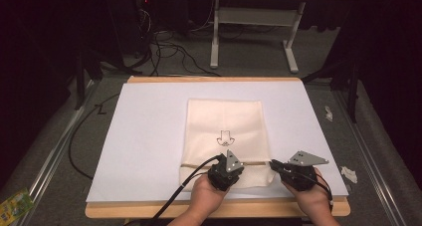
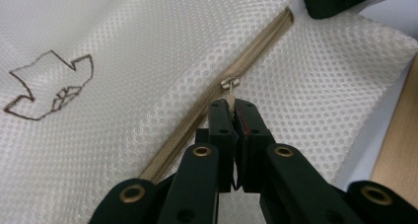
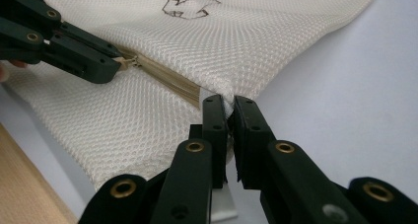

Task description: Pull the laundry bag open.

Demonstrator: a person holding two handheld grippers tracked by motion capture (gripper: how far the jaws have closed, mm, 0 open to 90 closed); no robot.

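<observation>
A cream mesh bag (image 1: 225, 139) lay flat on the white sheet (image 1: 149, 136) covering the counter (image 1: 214, 208), its long axis running from the person's side toward the far edge. No words could be read on it; a small dark outline drawing (image 1: 224, 138) sat near its middle. The tan zipper (image 2: 197, 110) ran crosswise near the bag's near end. The left gripper (image 2: 231, 110) had its jaws pressed together on the zipper pull (image 2: 230, 93), just below the metal slider (image 2: 229, 79). The right gripper (image 3: 230, 105) had its jaws pinching the bag's edge at the right end of the zipper. On the floor at lower left lay a green packet (image 1: 14, 205); its printing was too small to read.
</observation>
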